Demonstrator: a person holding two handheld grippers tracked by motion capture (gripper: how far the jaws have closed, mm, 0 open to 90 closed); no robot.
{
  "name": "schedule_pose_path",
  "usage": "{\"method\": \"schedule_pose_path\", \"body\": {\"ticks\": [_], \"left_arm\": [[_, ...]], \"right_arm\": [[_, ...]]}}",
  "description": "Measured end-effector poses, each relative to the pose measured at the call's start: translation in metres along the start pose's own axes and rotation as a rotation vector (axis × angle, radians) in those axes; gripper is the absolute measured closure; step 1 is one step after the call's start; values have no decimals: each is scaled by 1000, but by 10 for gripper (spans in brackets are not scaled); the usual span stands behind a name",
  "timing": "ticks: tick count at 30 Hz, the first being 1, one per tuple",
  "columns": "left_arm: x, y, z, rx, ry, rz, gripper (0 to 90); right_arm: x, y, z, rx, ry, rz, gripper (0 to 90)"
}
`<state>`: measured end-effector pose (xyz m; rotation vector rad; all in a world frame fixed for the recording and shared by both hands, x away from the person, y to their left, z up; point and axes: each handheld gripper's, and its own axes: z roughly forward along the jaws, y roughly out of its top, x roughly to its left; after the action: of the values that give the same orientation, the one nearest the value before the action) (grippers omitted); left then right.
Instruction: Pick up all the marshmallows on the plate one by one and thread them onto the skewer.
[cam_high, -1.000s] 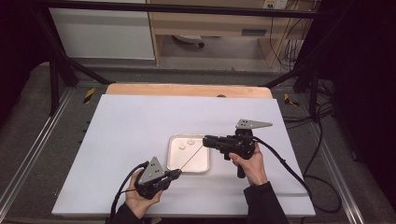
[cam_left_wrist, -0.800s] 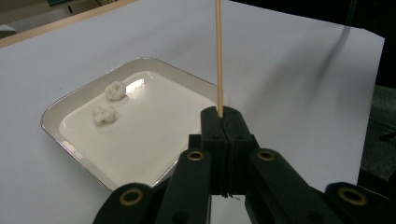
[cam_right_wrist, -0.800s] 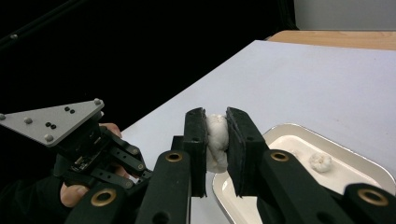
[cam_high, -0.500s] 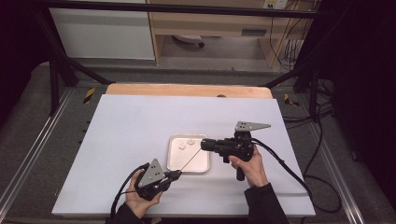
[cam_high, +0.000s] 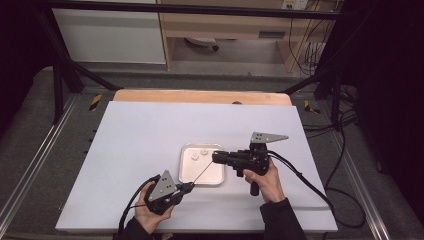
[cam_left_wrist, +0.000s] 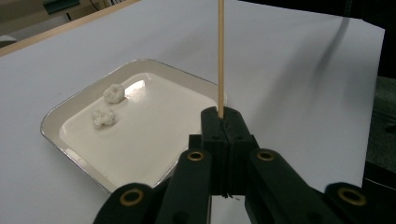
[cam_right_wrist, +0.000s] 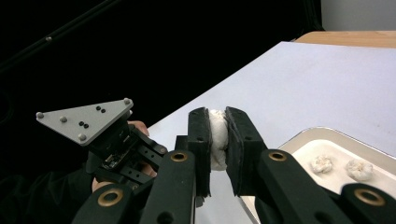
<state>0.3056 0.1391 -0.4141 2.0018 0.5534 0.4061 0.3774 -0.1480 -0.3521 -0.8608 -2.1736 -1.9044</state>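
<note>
Our left gripper (cam_left_wrist: 220, 122) clamps the skewer (cam_left_wrist: 220, 56), which points across the tray (cam_high: 186, 172) toward the white lump (cam_right_wrist: 217, 137) squeezed in our right gripper (cam_right_wrist: 217, 140).

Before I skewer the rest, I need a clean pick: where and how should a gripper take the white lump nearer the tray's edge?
Grip the lump across its middle, coming straight down from above. It lies loose on the tray floor, apart from its neighbour; the raised rim probably blocks a level approach.

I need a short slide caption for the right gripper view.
Right hand-held gripper squeezing a white lump beside the tray.
</note>
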Motion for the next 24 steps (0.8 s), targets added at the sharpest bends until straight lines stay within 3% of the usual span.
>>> {"method": "schedule_pose_path", "body": {"ticks": [7,24], "left_arm": [[0,1,0,8,4,-17,891],[-3,1,2,19,11,0,892]], "right_arm": [[2,-2,-1,17,-30,-32,814],[6,-7,2,20,-22,-64,814]]}}
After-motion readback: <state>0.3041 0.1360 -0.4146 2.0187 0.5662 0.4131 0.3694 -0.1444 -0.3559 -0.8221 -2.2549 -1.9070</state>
